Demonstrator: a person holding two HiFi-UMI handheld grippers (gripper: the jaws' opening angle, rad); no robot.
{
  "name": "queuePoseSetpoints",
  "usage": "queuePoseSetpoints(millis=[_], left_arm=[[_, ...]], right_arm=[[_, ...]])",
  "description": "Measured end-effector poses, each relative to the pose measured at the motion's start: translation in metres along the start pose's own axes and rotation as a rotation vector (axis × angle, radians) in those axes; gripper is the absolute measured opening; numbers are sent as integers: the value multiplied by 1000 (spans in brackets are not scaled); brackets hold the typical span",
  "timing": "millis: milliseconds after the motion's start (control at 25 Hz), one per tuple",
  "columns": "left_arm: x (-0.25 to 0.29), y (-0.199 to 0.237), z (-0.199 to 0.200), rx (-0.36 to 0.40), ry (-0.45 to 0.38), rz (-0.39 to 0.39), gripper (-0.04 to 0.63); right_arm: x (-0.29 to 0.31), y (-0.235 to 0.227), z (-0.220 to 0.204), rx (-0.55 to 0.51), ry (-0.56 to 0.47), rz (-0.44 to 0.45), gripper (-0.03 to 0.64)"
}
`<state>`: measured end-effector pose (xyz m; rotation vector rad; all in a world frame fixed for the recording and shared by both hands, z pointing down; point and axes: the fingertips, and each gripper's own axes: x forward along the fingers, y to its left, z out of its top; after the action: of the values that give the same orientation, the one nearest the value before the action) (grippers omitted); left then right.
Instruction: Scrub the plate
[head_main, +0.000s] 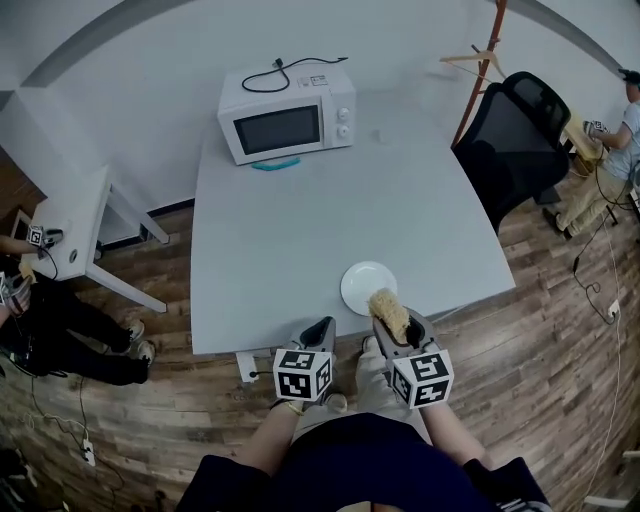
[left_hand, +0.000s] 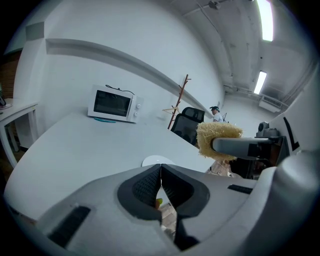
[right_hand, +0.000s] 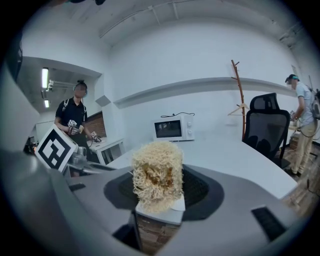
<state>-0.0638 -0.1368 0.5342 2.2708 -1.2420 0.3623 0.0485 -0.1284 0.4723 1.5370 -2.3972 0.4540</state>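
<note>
Pale grey surface (head_main: 300, 230) on a wood-plank floor (head_main: 560, 330). White microwave (head_main: 288, 115) at its 12 o'clock edge, cord coiled on top. White plate (head_main: 362, 280) at 5 o'clock, near the front edge. Black office chair (head_main: 515, 140) and wooden coat stand (head_main: 480, 70) at 2 o'clock; white side table (head_main: 70, 215) at 9. Your left gripper (head_main: 325, 326), at 6 off the front edge, has its jaws together and empty. Your right gripper (head_main: 395, 322) clamps a loofah scrub pad (head_main: 388, 312) by the plate's near rim.

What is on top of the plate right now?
Nothing shows on the plate: its visible surface is bare white. The loofah scrubber in the right claw overlaps its near rim in the head view, hiding that part; contact cannot be told.
</note>
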Motion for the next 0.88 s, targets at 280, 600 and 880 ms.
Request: queuePoseSetpoints(millis=[280, 600, 880], left_arm=[[40, 14, 3, -44, 41, 42, 20], [87, 26, -14, -122, 120, 53, 21], [118, 39, -30, -218, 187, 44, 141]], right_arm=[[44, -37, 15, -42, 24, 45, 196], [77, -63, -3, -46, 104, 77, 195], [87, -77, -20, -29, 152, 82, 196]])
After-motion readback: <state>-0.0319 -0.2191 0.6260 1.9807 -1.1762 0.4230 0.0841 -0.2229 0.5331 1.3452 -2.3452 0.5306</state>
